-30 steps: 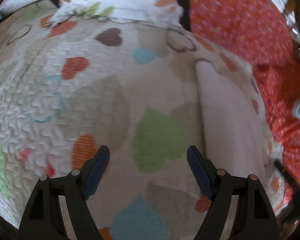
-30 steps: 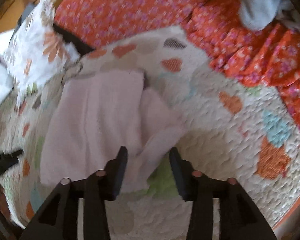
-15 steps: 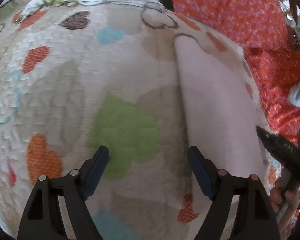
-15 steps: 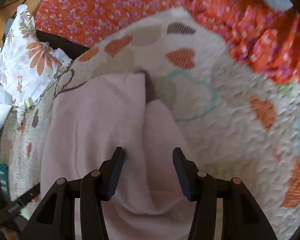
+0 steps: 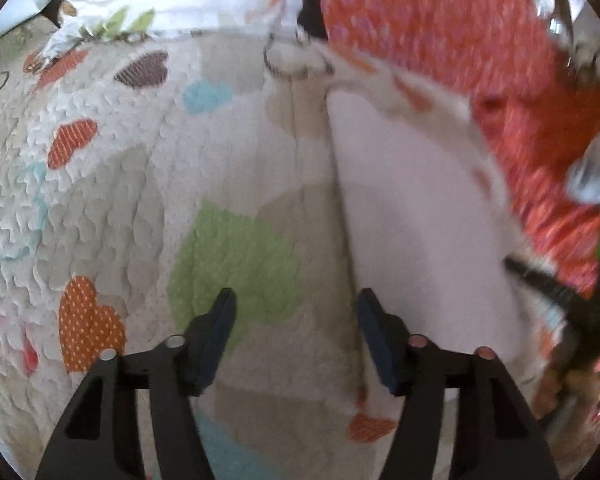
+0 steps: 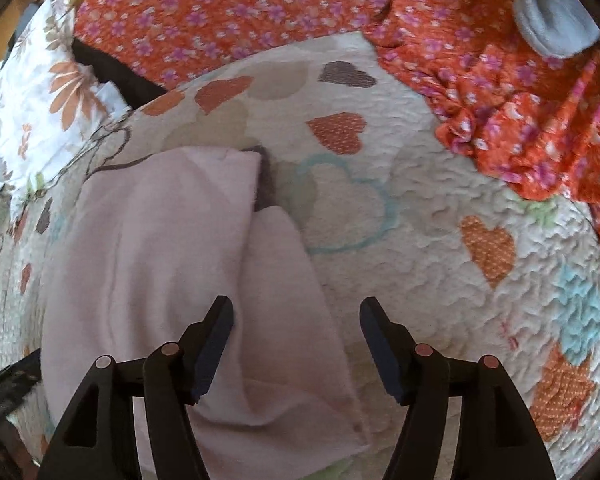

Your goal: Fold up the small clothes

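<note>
Right gripper has released and backed off the pink cloth; both grippers, left gripper included, stand apart, empty. Mid-fold; next, regrasp an edge.

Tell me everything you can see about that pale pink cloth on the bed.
The pale pink cloth looks soft and fleecy, plain, without print. It lies on the heart-patterned quilt, partly folded: a narrower flap overlaps the wider part. The open right gripper hovers over the flap, not pinching it. Its near edge is hidden.
</note>
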`<action>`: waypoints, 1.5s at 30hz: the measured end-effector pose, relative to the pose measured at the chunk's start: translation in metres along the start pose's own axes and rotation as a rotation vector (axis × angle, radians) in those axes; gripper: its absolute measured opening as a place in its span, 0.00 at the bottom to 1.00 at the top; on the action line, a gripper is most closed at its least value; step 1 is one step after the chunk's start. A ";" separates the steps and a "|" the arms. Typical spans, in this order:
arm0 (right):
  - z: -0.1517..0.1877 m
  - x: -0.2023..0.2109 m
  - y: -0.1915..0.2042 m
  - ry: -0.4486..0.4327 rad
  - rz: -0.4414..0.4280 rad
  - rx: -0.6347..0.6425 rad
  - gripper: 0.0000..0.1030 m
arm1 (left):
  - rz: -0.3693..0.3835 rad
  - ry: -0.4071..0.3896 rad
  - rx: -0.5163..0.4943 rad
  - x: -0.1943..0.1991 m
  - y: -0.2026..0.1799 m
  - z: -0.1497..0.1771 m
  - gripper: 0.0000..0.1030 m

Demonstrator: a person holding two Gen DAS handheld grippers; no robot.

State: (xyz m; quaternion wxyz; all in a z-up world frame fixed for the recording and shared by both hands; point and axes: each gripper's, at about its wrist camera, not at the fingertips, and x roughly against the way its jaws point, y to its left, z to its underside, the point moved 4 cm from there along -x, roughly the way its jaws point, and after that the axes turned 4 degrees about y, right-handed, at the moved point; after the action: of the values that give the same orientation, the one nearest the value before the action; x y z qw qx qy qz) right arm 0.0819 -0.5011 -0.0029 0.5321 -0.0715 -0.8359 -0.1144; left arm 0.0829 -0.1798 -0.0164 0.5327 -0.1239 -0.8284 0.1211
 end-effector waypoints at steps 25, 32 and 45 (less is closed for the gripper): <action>-0.024 -0.049 0.012 0.123 -0.395 -0.199 0.76 | 0.393 0.158 0.005 -0.065 -0.064 -0.009 0.79; -0.029 -0.045 0.065 0.126 -0.430 -0.094 0.34 | 0.321 0.095 0.005 -0.037 -0.058 -0.016 0.31; -0.021 -0.030 0.117 0.055 -0.296 0.088 0.37 | 0.022 0.102 0.056 -0.024 0.017 -0.011 0.55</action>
State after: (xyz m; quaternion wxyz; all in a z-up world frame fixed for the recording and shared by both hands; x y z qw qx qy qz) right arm 0.1411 -0.3942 -0.0083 0.5345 0.0790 -0.8267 -0.1569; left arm 0.1038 -0.1712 -0.0379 0.5761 -0.1241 -0.7950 0.1439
